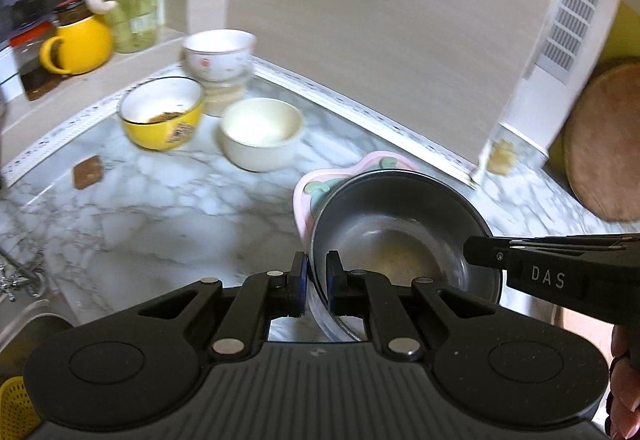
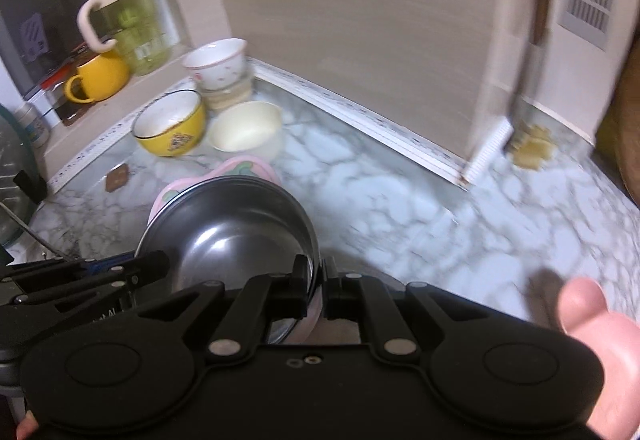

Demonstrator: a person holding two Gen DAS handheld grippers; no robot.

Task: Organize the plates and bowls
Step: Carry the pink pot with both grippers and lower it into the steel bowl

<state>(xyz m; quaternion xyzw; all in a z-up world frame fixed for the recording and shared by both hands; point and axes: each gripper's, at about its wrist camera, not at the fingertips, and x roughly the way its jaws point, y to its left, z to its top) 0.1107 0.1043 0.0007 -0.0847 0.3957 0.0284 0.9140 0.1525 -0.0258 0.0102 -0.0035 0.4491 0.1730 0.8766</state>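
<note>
Both jaws clamp opposite rims: our left gripper [image 1: 317,272] and right gripper [image 2: 320,276] share the slick, rigid steel bowl [image 1: 400,232] nested on a breakable pink plate [image 1: 320,183], so we'd judge level rim-holds safest.

Metal bowl [image 1: 400,224] nested in plate [image 1: 320,179]; three bowls [image 1: 260,133] behind on tabletop [image 1: 140,220]; mug [image 1: 80,45] on ledge.

Round grey metal bowl [image 1: 404,236]: smooth, dull sheen. Pink scalloped ceramic plate [image 2: 244,169] and yellow glazed ceramic bowl [image 1: 164,117]: glossy. White-grey marble-patterned countertop [image 1: 160,207]: polished; black plastic gripper [image 1: 317,280] fingers: matt.
</note>
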